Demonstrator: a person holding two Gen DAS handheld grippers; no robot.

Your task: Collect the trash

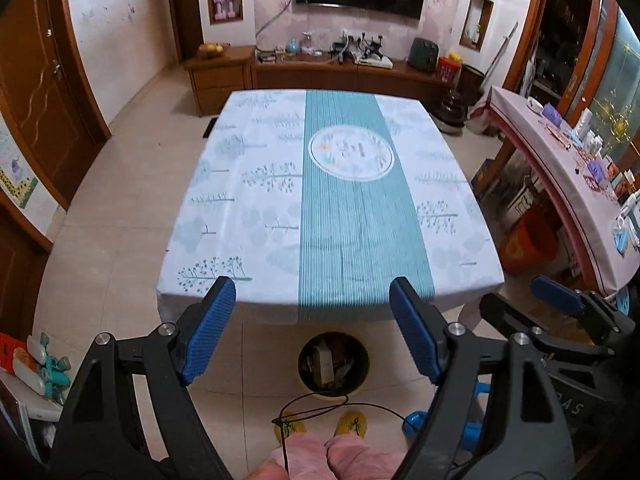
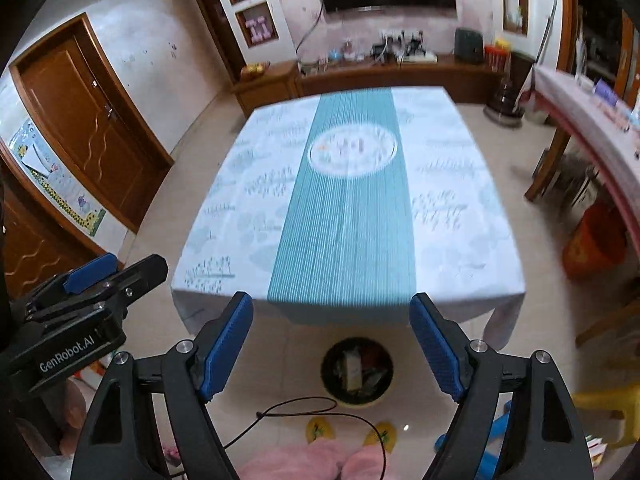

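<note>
Trash (image 1: 329,364) in round dark bin (image 1: 352,388)

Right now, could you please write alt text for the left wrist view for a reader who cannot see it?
The open left gripper hangs empty above a round trash bin holding scraps, on the tiled floor before a table with a teal-striped tablecloth. The right gripper shows at the right edge; slippered feet stand below.

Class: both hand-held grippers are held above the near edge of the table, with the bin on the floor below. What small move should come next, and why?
Probably none beyond drawing back. The tablecloth shows no loose trash, the trash bin already holds litter, and the left hand-held gripper and the right hand-held gripper are both open and hold nothing.
</note>
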